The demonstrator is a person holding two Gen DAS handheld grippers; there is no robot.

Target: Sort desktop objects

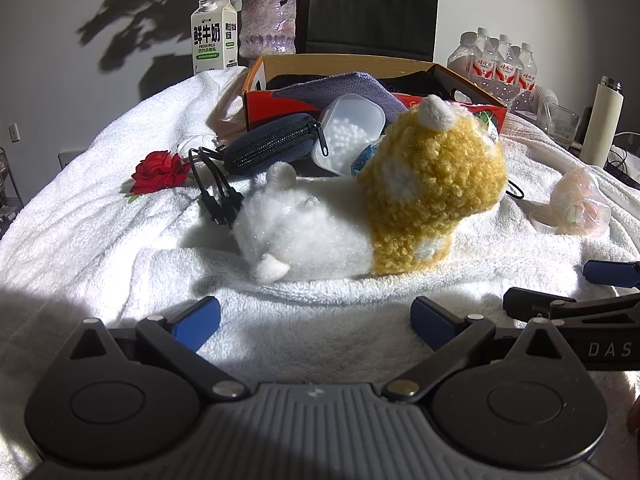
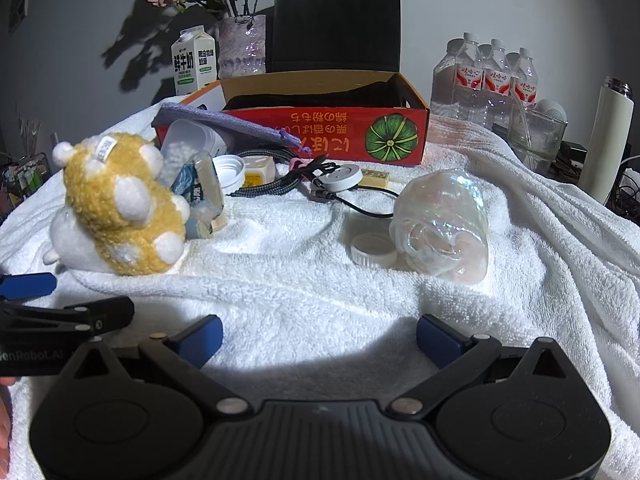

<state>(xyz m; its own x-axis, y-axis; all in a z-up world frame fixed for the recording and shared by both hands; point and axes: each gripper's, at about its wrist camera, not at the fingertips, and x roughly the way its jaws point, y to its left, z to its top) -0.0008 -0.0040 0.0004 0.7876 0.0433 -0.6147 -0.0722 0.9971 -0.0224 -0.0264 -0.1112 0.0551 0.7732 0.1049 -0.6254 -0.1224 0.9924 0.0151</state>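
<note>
- Two plush toys are seen lying together on the white towel (image 1: 100,208) that covers the desk: a yellow plush toy (image 1: 432,184) with a small printed tag (too small to be read) and a white plush toy (image 1: 304,236) pressed against it.
- Just behind them one clear plastic container (image 1: 352,136) of white beads, one dark zip pouch (image 1: 272,144), one red rose (image 1: 160,172) and black cables (image 1: 216,196) are found.
- One iridescent wrapped bundle (image 2: 444,224) lies to the right, with one white screw lid (image 2: 373,249) touching it; a round white puck (image 2: 343,176) on a black lead lies behind.
- One orange cardboard box (image 2: 328,136) stands beyond, printed with a green pumpkin and upside-down Chinese characters; a purple knit pouch (image 2: 224,122) leans on its corner.
- One milk carton (image 1: 213,36) is marked "鲜牛奶" and "FRESH MILK"; one glass vase (image 1: 269,24) and one black paper bag (image 1: 372,4) stand beside it.
- A pack of water bottles (image 2: 492,76) with red-and-white labels is counted at about six (some hidden); one white flask (image 2: 608,140) stands at the far right.
- The left gripper (image 1: 316,326) is released, nothing between its blue pads; "DAS" can be read on the neighbouring tool.
- The right gripper (image 2: 320,340) is likewise spread wide and empty; "enRobot.AI" is read on the tool beside it.
</note>
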